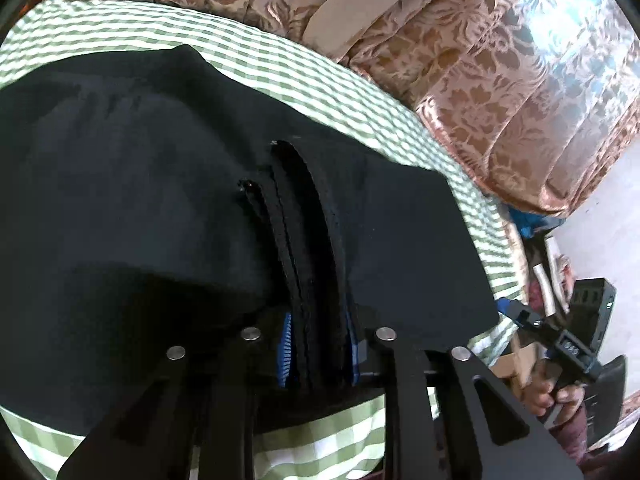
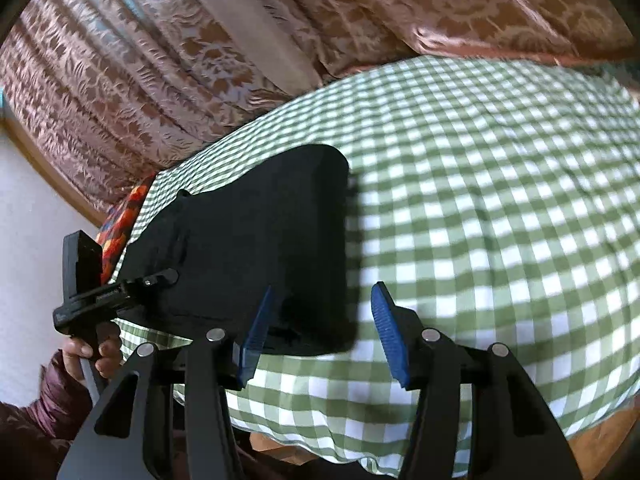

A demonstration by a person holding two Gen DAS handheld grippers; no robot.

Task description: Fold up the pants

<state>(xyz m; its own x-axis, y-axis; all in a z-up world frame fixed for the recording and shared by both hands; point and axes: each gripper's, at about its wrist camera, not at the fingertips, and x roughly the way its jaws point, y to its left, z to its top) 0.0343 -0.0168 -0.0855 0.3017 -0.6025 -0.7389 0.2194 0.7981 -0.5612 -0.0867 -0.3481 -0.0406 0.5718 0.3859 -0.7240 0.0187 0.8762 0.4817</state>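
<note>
Two grippers, two different jobs: your left gripper (image 1: 318, 354) has its jaws pinching the stacked hem edges of the black pants (image 1: 160, 184), so the layers stay aligned for the fold. Your right gripper (image 2: 320, 332) hovers with jaws spread at the pants' near corner, holding nothing. The pants lie folded on the green checked cloth (image 2: 500, 184) covering the worktop.

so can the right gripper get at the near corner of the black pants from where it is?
Probably yes. The right gripper has its jaws open, and the black fabric pants corner lies on the green checked cloth just ahead of its left blue pad, nothing between.
</note>
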